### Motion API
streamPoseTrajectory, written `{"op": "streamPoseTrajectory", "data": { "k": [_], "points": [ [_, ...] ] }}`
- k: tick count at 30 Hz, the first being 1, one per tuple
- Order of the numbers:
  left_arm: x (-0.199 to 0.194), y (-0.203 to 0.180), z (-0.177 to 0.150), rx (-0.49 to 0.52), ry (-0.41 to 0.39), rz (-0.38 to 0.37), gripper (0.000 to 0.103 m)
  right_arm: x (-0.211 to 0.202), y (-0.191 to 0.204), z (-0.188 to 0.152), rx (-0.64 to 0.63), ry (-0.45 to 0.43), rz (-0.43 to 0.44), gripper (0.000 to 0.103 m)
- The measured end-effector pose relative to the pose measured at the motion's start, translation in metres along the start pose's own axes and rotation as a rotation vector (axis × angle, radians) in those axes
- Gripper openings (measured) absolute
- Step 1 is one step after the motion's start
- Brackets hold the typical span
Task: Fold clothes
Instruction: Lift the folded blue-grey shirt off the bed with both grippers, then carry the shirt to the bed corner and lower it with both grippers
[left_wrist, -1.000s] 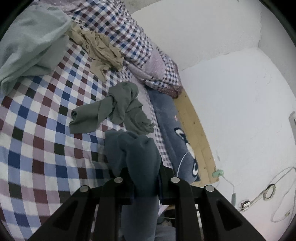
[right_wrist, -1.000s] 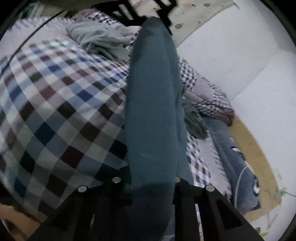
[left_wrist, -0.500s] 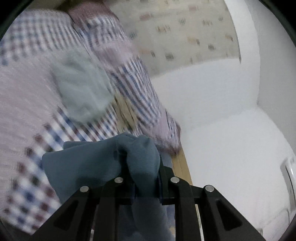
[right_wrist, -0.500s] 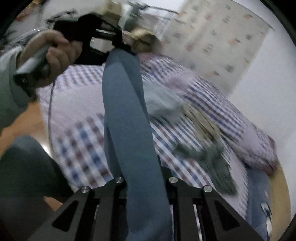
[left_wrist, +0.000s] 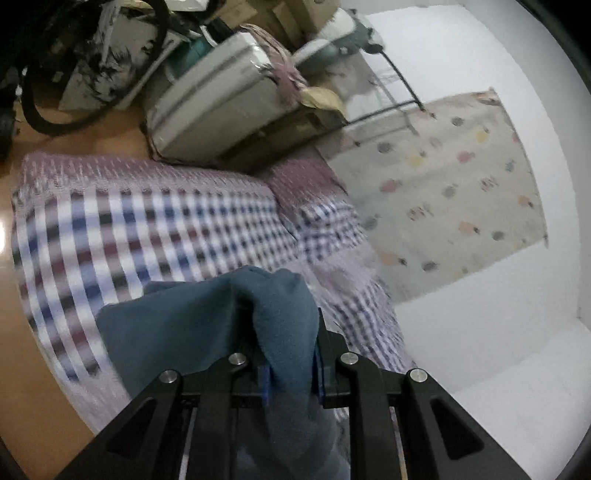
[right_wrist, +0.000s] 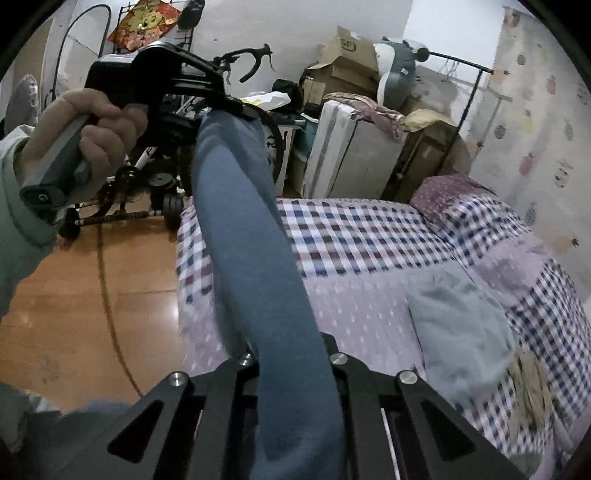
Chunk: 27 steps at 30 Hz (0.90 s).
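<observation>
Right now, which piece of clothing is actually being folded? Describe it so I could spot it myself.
Find the checked bed; above its near edge a long blue garment hangs stretched in the air. The left gripper and the right gripper each pinch one end. The pale grey-green garment just lies crumpled on the bed.

Open bedspread (right_wrist: 362, 229) beneath; boxes (right_wrist: 343, 70) behind.

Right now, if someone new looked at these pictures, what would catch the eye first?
First, the blue garment, stretched taut in the air between the left hand-held gripper, up at the left, and the right hand-held gripper in the foreground. Behind it spreads the checked bed cover, with a pale grey garment lying crumpled at its right side.
</observation>
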<state>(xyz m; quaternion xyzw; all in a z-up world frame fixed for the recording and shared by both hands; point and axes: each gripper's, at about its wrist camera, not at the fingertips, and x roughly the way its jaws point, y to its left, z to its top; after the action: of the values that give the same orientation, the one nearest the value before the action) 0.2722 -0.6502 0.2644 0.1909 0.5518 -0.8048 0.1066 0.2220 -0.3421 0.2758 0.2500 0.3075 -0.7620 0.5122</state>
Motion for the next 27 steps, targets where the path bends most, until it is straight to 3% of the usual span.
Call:
{"op": "streamPoseTrajectory", "data": {
  "k": [4, 7, 10, 12, 17, 21, 24, 27],
  "points": [
    [0.046, 0.005, 0.044, 0.022, 0.013, -0.002, 0.016, 0.049, -0.036, 0.040, -0.015, -0.003, -0.115, 0.007],
    [0.074, -0.002, 0.073, 0.047, 0.035, -0.100, 0.016, 0.059, -0.063, 0.068, -0.029, -0.043, -0.247, 0.007],
    [0.087, -0.005, 0.093, 0.106, 0.039, -0.194, 0.017, 0.065, -0.063, 0.088, -0.097, -0.104, -0.407, 0.007],
    [0.090, 0.010, 0.101, 0.131, 0.036, -0.214, 0.017, 0.077, -0.045, 0.090, -0.177, -0.132, -0.493, 0.008],
    [0.106, 0.097, 0.108, 0.131, 0.049, -0.154, 0.017, 0.164, 0.024, 0.049, -0.371, -0.043, -0.499, 0.008],
    [0.113, 0.189, 0.094, 0.096, 0.091, 0.043, 0.016, 0.244, 0.098, 0.002, -0.506, 0.081, -0.411, 0.007],
    [0.100, 0.235, 0.082, 0.046, 0.068, 0.046, 0.016, 0.270, 0.141, -0.021, -0.574, 0.101, -0.398, 0.008],
    [0.080, 0.249, 0.073, 0.048, 0.002, -0.003, 0.016, 0.271, 0.160, -0.026, -0.581, 0.084, -0.428, 0.007]
  ]
}}
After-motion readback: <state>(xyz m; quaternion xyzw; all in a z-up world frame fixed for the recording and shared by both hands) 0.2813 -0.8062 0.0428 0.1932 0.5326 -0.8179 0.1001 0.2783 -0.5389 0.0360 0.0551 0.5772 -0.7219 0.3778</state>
